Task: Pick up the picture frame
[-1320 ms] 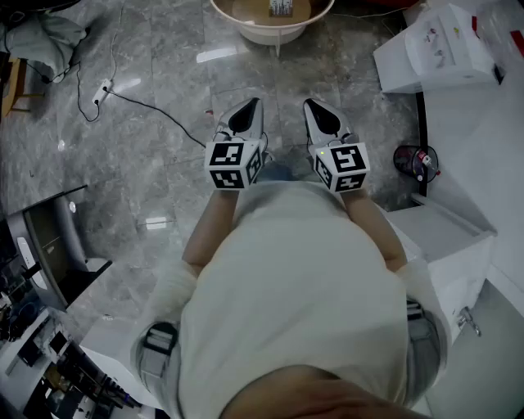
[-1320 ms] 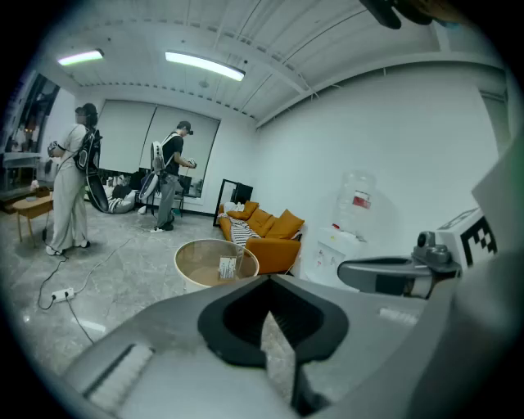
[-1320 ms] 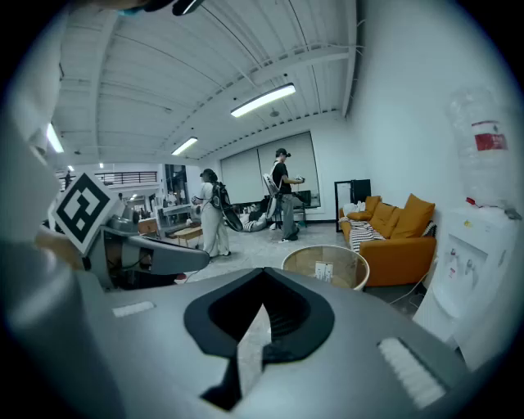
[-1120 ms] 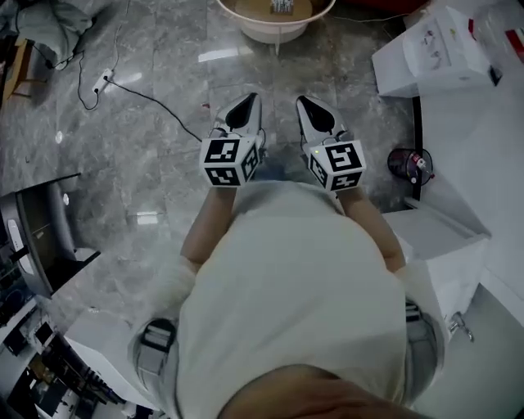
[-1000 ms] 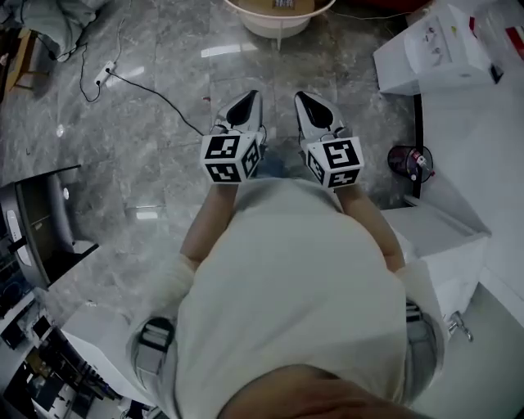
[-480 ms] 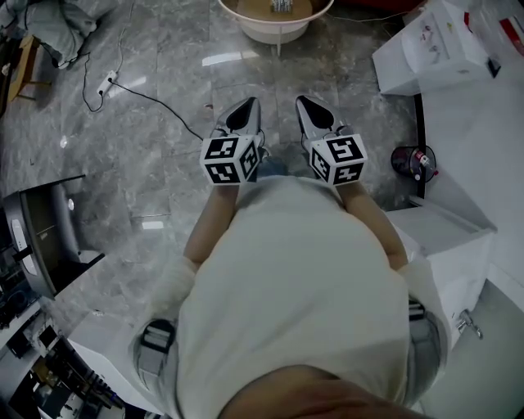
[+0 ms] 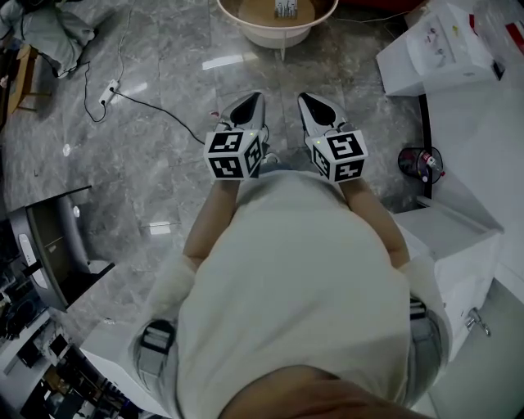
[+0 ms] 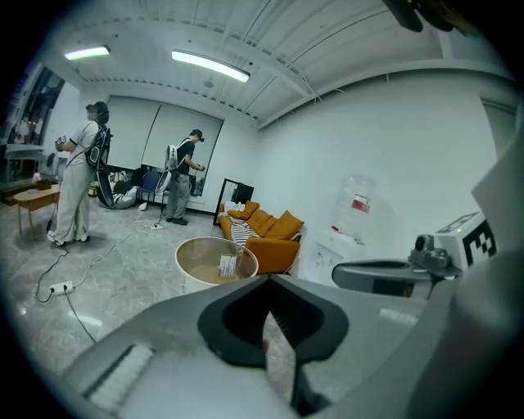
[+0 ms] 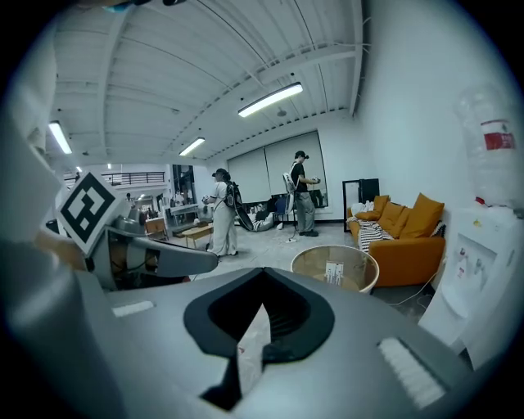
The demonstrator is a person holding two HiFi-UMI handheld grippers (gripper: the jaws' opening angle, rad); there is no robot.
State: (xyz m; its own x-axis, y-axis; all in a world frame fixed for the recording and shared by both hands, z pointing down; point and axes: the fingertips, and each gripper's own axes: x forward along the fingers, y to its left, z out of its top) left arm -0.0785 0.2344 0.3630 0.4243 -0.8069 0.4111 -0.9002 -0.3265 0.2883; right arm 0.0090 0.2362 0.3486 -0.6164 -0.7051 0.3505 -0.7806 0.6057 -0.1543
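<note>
A small picture frame (image 7: 284,8) stands on a round, cream-rimmed table (image 7: 246,29) at the top edge of the head view. It also shows far off in the left gripper view (image 8: 228,265) and the right gripper view (image 9: 334,272). My left gripper (image 7: 246,102) and right gripper (image 7: 311,102) are held side by side in front of the person's body. Both point toward the table and are well short of it. The jaws of the left gripper (image 8: 268,280) and the right gripper (image 9: 262,272) are shut with nothing between them.
An orange sofa (image 8: 266,233) stands behind the table and a water dispenser (image 9: 483,262) beside it. White cabinets (image 7: 442,49) and a black bin (image 7: 419,164) line the right. A cable with a power strip (image 7: 105,94) lies on the grey floor at left. Two people (image 8: 78,184) stand far back.
Both grippers have edged forward toward the round table, still side by side. Slightly more of the table shows at the top of the head view. The jaws stay shut.
</note>
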